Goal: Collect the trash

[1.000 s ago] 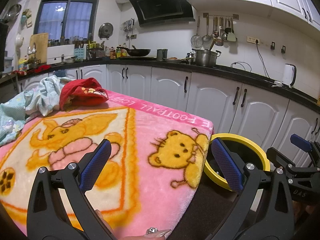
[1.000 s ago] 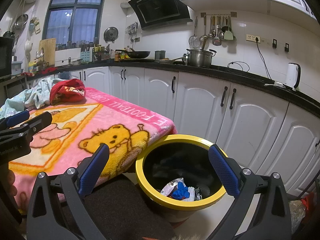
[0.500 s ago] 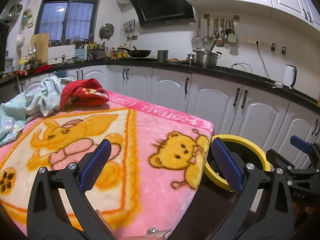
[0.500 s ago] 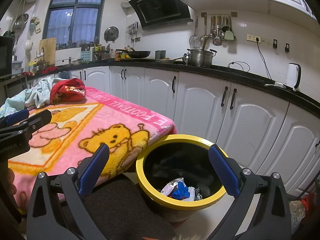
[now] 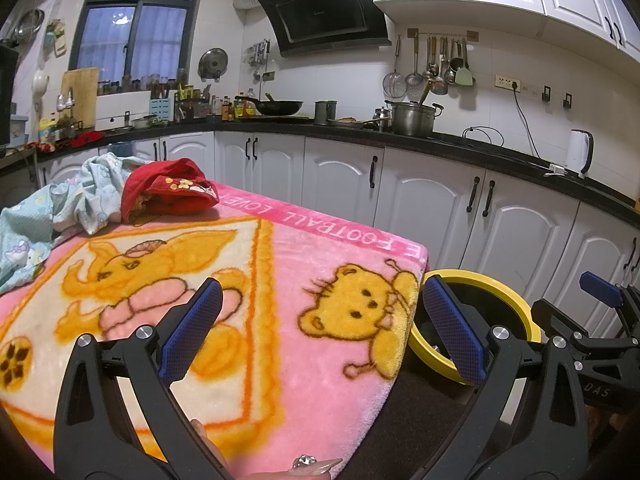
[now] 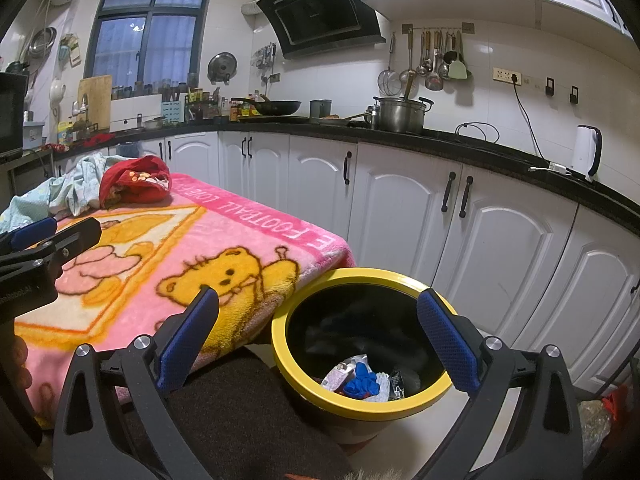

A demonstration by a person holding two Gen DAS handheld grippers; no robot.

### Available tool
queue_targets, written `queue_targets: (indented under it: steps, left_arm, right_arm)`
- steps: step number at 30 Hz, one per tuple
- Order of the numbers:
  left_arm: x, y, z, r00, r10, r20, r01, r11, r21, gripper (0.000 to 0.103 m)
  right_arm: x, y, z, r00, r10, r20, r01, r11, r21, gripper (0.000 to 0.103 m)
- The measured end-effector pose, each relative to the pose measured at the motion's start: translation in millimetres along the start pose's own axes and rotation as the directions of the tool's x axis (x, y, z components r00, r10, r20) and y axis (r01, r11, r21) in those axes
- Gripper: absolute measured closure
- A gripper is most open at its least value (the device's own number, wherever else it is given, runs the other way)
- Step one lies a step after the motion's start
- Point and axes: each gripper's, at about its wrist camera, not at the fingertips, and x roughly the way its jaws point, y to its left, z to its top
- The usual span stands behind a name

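Yellow-rimmed bin (image 6: 360,360) with trash (image 6: 362,380) at its bottom, lower centre of the right view.

Blue and white scraps lie inside it. Right tongs (image 6: 318,344) gape wide over the bin, holding nothing. Left tongs (image 5: 320,332) gape equally wide and empty over the pink blanket (image 5: 280,280) on the desk, the bin touching its edge. Red cloth (image 5: 168,192) sits at upper left.

One yellow-rimmed bin (image 6: 360,344) stands ahead of the right gripper (image 6: 318,340), between its two wide-apart fingers, holding several pieces of trash (image 6: 362,378). One pink blanket (image 5: 280,280) lies under the left gripper (image 5: 320,328); two bundles of cloth lie beyond it: one red (image 5: 168,194), one pale blue (image 5: 60,208).
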Motion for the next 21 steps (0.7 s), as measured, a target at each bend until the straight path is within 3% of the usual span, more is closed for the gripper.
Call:
queue_targets:
  steps: [21]
  left_arm:
    - [0.5, -0.9, -0.3, 1.000, 0.002, -0.001, -0.002, 1.000, 0.000, 0.011]
  right_arm:
    - [0.0, -1.0, 1.2, 1.000, 0.000, -0.001, 0.000, 1.000, 0.001, 0.006]
